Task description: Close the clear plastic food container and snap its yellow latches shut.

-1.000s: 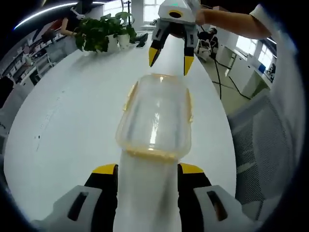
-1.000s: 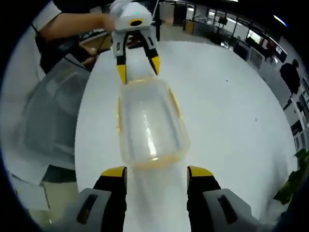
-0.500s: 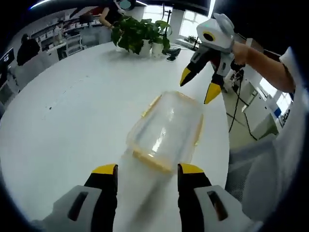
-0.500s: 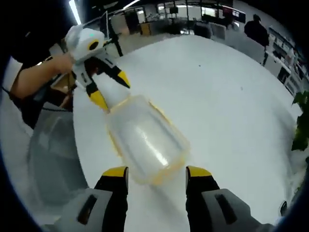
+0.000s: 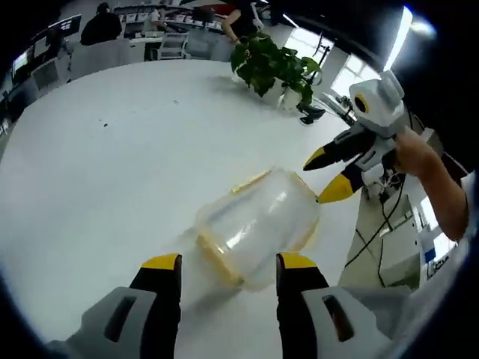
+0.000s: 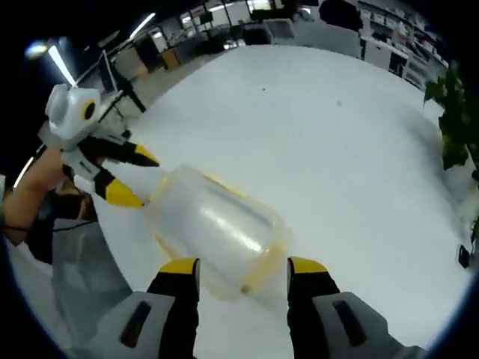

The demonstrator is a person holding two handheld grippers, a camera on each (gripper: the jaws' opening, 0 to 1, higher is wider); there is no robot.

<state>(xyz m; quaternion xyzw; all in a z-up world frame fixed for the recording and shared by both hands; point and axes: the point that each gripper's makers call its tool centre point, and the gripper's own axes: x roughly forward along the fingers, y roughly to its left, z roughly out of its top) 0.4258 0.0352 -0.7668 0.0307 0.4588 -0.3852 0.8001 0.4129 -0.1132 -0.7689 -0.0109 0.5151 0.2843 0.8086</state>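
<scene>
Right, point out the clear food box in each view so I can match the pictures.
Left gripper view: the food box lies just above centre-bottom, between this view's own claw tips and the right claw.
Right gripper view: the box sits centre-low, with the left claw at its left end.
Shared landmark: the white table.

Both views look down from close range at the clear container [image 5: 258, 224] [image 6: 213, 228] on the white table [image 5: 112, 164] [image 6: 337, 149] from opposite ends, each facing the other gripper.
</scene>
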